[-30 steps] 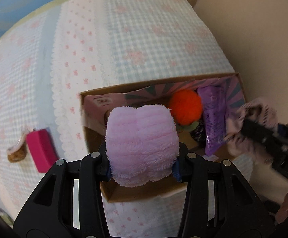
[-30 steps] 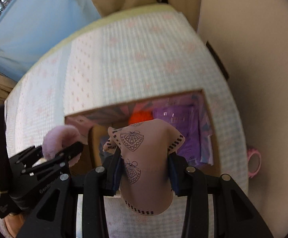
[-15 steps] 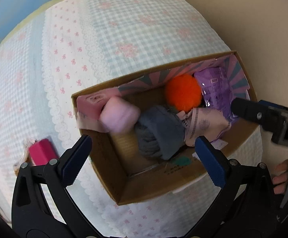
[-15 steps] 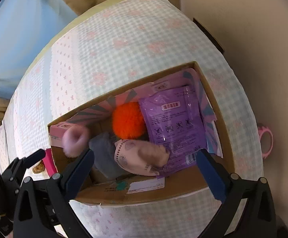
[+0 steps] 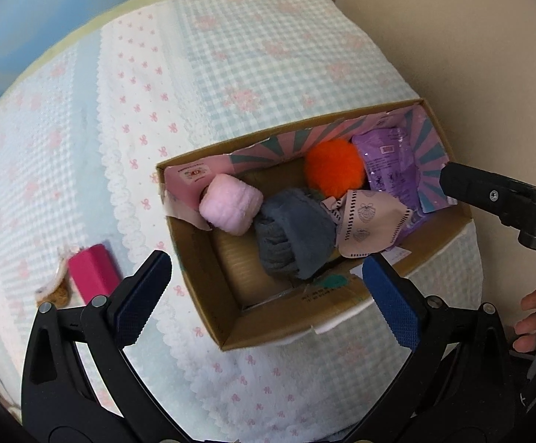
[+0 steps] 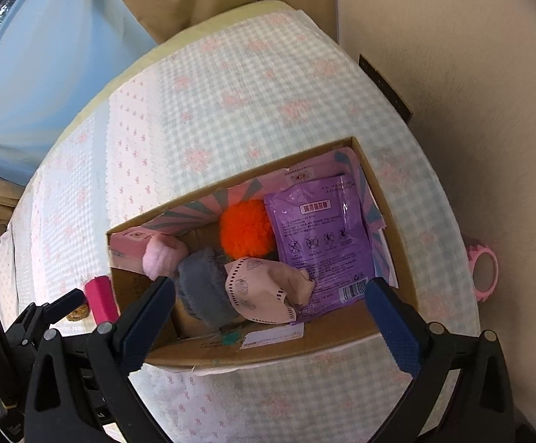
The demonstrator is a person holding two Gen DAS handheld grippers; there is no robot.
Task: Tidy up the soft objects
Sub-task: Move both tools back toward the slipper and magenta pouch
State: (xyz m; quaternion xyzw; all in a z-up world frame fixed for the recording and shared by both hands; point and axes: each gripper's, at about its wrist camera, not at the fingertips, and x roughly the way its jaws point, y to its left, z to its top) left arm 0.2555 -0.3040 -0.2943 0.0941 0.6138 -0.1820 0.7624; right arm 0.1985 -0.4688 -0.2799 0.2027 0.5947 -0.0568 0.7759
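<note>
A cardboard box [image 5: 227, 326] [image 6: 341, 343] stands on the checked cloth. Inside lie a pink fluffy roll [image 5: 231, 205] [image 6: 162, 256], a grey fluffy bundle [image 5: 293, 238] [image 6: 205, 288], an orange pompom [image 5: 334, 168] [image 6: 247, 227], a patterned pink cloth [image 5: 365, 227] [image 6: 268, 289] and a purple packet [image 5: 389, 162] [image 6: 323, 236]. My left gripper [image 5: 268, 291] is open and empty above the box's near left part. My right gripper [image 6: 271, 315] is open and empty above the box's near wall.
A magenta block [image 5: 92, 273] [image 6: 99, 295] and a small brown piece [image 5: 55, 291] lie on the cloth left of the box. A pink tape roll [image 6: 484, 271] sits at the cloth's right edge. A beige wall stands on the right.
Both grippers opened and let go: the pink roll and the patterned cloth dropped into the box. Both grippers have since pulled back and up from the box.
</note>
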